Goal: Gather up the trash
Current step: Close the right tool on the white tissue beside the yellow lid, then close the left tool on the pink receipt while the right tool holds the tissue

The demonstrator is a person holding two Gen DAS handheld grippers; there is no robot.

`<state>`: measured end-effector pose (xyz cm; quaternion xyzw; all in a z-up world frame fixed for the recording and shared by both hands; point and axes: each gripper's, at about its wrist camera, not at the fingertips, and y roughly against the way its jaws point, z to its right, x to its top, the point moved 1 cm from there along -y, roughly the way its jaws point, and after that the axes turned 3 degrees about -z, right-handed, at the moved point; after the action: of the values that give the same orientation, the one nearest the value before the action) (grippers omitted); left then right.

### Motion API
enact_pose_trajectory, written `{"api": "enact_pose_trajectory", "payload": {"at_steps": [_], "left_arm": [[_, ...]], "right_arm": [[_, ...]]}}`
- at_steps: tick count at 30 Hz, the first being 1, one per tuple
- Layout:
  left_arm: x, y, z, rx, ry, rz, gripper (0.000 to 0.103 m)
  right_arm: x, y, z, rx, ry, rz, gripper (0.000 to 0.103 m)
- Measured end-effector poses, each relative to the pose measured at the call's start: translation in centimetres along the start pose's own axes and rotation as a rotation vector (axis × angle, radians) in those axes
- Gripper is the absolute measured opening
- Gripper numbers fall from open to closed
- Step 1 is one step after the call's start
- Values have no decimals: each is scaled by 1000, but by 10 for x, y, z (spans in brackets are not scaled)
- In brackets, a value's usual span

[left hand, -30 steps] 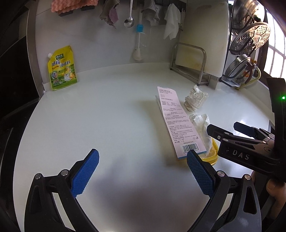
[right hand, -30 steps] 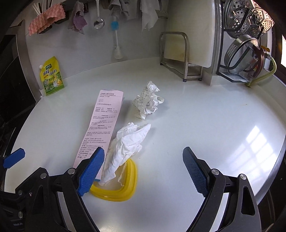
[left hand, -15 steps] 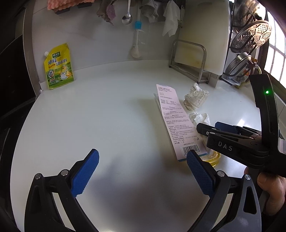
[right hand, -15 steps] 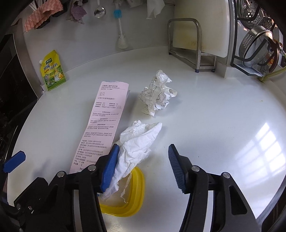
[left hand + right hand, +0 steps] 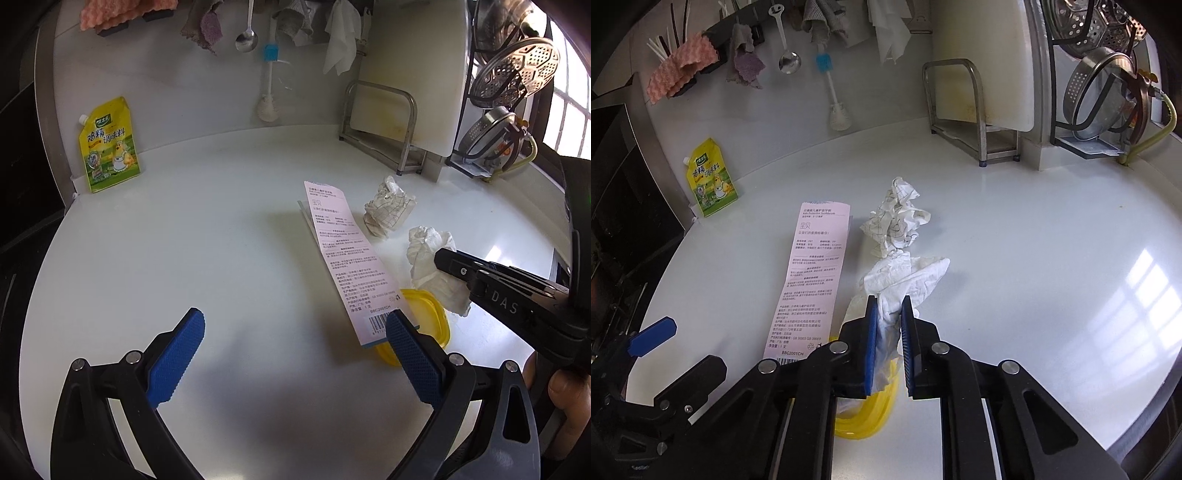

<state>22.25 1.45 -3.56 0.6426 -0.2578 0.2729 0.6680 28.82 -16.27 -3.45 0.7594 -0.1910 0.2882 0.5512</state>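
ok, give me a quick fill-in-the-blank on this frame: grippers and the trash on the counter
1. The right gripper is shut on the white ____.
2. The left gripper has its jaws ____ and holds nothing.
3. The long pink label lies flat, with one end over the ____ lid.
4. The crumpled checked paper lies on the counter, held by ____ gripper.

Missing words: tissue; open; yellow; neither

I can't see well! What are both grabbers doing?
Left gripper: open, holding nothing.
Right gripper: closed on the white tissue.
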Motion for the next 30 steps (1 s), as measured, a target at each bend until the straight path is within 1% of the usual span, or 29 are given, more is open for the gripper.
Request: {"api": "enact_pose_trajectory", "payload": {"at_steps": [2,6,14,18,25,30], "left_arm": [[5,-3,5,4,-6,-1,97],[14,-11,16,11,-11,-9,97],[34,-37,35,35,-19,-44,97],[43,-52,42,39,-23,-77,97],[51,-73,49,108,-42,-109,97],[54,-83,49,106,-36,-157,97]], "right_arm": [[1,6,7,-26,-2,17,12],[-2,15,27,-51,-30,37,12],[-4,28,63,-72,-99,78,12],[-4,24,75,-75,-127,67,12],[-4,25,89,-61,-185,71,12],[-4,26,90,-27,-205,70,12]]}}
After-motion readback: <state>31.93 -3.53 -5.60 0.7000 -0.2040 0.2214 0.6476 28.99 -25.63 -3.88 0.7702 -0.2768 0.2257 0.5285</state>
